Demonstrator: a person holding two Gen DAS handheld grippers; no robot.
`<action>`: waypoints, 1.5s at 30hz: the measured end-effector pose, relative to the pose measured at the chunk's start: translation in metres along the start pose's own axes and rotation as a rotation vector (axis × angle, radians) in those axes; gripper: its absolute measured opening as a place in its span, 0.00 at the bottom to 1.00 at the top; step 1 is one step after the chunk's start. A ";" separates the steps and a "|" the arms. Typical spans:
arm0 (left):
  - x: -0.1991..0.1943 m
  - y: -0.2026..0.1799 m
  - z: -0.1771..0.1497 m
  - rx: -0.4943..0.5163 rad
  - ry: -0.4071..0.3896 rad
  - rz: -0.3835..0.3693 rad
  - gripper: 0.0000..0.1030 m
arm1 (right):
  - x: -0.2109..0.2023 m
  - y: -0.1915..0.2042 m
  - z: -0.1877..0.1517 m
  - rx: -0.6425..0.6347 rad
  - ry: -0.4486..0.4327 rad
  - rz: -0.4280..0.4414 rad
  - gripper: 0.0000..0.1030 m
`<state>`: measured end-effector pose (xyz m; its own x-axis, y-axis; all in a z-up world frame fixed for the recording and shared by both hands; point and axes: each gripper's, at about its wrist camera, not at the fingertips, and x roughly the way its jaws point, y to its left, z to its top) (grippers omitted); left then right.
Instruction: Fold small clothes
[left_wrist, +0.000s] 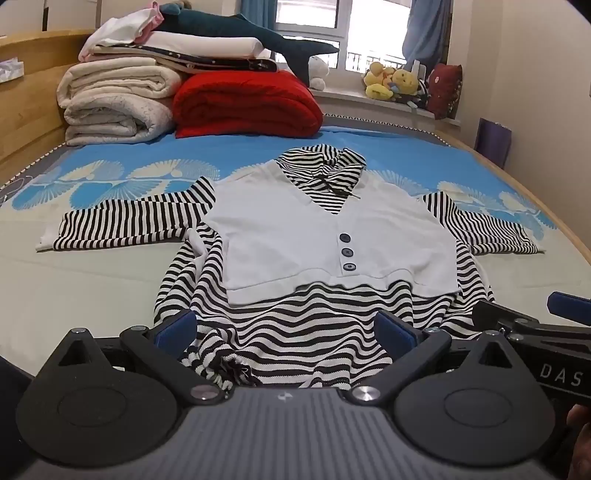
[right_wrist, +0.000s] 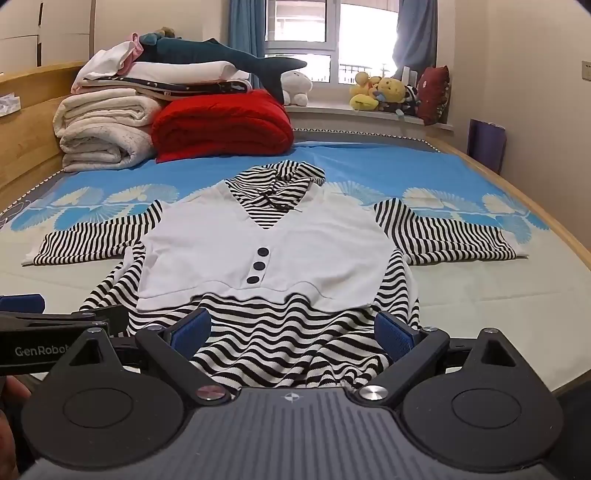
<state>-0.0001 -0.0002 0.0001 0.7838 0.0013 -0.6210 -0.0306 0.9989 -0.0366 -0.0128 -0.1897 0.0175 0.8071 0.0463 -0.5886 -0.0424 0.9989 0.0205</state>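
A small black-and-white striped hooded top (left_wrist: 295, 332) (right_wrist: 288, 343) with a white vest front and three dark buttons (left_wrist: 347, 252) (right_wrist: 258, 265) lies flat on the bed, sleeves spread to both sides, hood at the far end. My left gripper (left_wrist: 286, 330) hovers open over the crumpled striped hem, its blue pads wide apart with nothing pinched. My right gripper (right_wrist: 291, 330) is open in the same way over the hem, a little further right. Each gripper shows at the edge of the other's view: the right one (left_wrist: 554, 317), the left one (right_wrist: 48, 314).
Folded cream blankets (left_wrist: 114, 99) and a red quilt (left_wrist: 243, 103) are stacked at the bed's far left, with a blue plush shark (left_wrist: 236, 29) on top. Plush toys (left_wrist: 395, 83) line the windowsill. The wooden bed frame (left_wrist: 524, 184) runs along the right.
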 end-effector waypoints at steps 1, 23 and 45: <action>0.000 0.000 0.000 0.002 -0.002 0.001 0.99 | 0.000 0.000 0.000 0.001 0.000 -0.001 0.92; 0.001 -0.002 -0.001 0.006 -0.006 -0.001 0.99 | 0.002 -0.001 -0.001 0.003 0.006 -0.006 0.92; 0.001 -0.002 -0.002 0.009 -0.002 0.003 0.99 | 0.002 -0.001 -0.001 0.006 0.008 -0.007 0.92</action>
<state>-0.0001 -0.0020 -0.0019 0.7853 0.0041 -0.6191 -0.0268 0.9993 -0.0275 -0.0117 -0.1909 0.0160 0.8025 0.0389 -0.5954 -0.0330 0.9992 0.0208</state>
